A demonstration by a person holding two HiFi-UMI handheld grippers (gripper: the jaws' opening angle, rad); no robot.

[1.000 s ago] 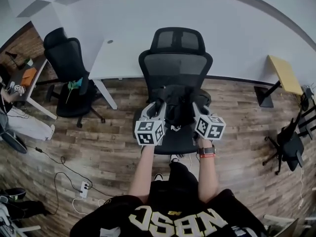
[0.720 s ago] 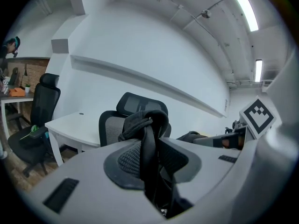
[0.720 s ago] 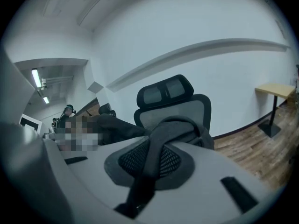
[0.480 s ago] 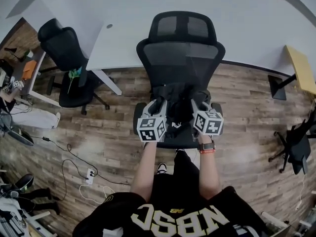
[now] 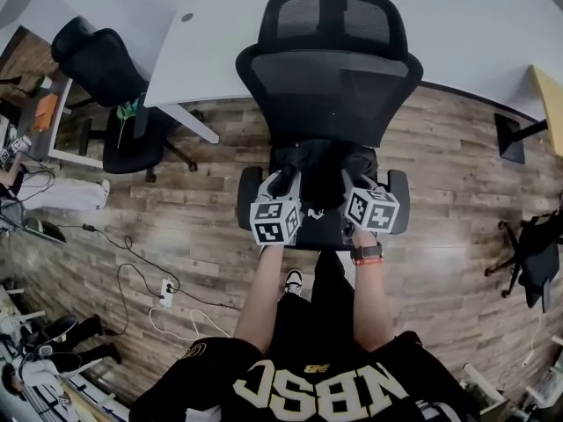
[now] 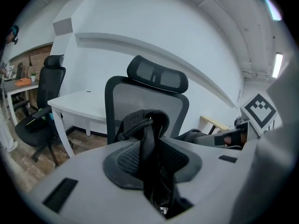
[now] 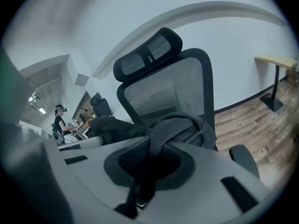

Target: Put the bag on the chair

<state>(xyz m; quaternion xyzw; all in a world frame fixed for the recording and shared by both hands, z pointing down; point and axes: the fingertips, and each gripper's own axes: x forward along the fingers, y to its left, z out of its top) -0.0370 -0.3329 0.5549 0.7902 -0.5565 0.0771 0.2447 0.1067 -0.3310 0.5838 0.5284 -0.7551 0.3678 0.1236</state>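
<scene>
l gripper (image 5: 281, 185): jaws clamped | r gripper (image 5: 357, 183): jaws clamped | both arms (image 5: 262, 299) fwd

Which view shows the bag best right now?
The head view: the bag shows nearly whole, over the seat of the chair, between the left gripper and right gripper. Each gripper view shows only a black strap of it, pinched in its jaws.

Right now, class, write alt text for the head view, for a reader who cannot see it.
Seen from above, a person's left gripper and right gripper hold a black bag over the seat of a black mesh office chair. A white desk stands behind the chair, on a wood floor.
</scene>
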